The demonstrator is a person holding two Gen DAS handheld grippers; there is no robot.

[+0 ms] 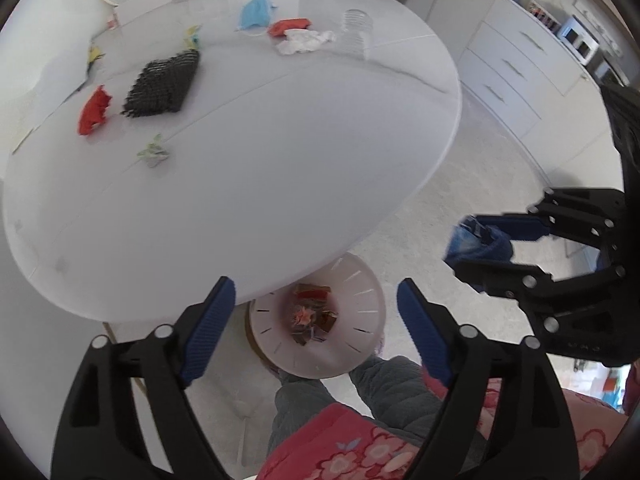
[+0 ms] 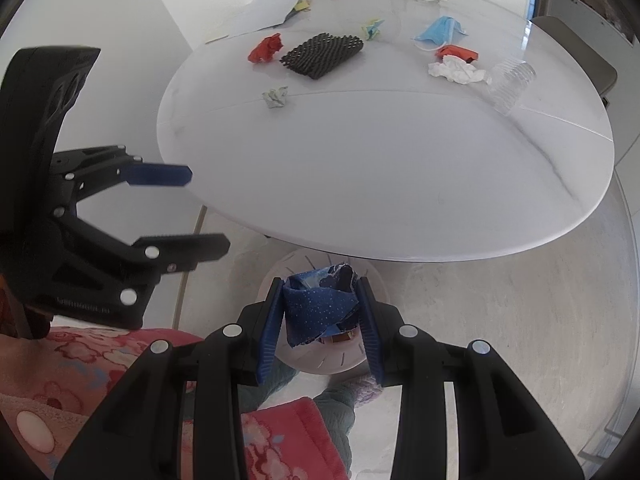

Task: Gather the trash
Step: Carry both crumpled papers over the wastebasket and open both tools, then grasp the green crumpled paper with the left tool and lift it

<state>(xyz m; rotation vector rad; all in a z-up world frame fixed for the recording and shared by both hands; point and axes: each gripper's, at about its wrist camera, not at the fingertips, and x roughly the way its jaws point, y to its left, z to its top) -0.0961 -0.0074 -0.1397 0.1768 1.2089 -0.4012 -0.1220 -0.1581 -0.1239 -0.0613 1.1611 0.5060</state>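
1. Ribbed blue pads of the right gripper (image 2: 322, 322) pinch a crumpled, speckled blue wrapper (image 2: 320, 308) above the round white bin (image 1: 320, 320) on the floor.
2. Left gripper (image 1: 316, 330) jaws are spread, holding nothing.
3. Crumpled red paper (image 2: 266, 49) and a black mesh pad (image 2: 322, 56) lie on the smooth oval tabletop (image 2: 380, 180).

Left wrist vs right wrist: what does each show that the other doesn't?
Only the left wrist view: kitchen cabinets at right, and trash already lying inside the white bin, seen between the open left tool.

Only the right wrist view: the blue wrapper head-on, clamped in the right tool above the bin, plus white paper sheets at the table's far edge.

Both: the white table, black mesh piece, blue face mask, red wads, white tissue.
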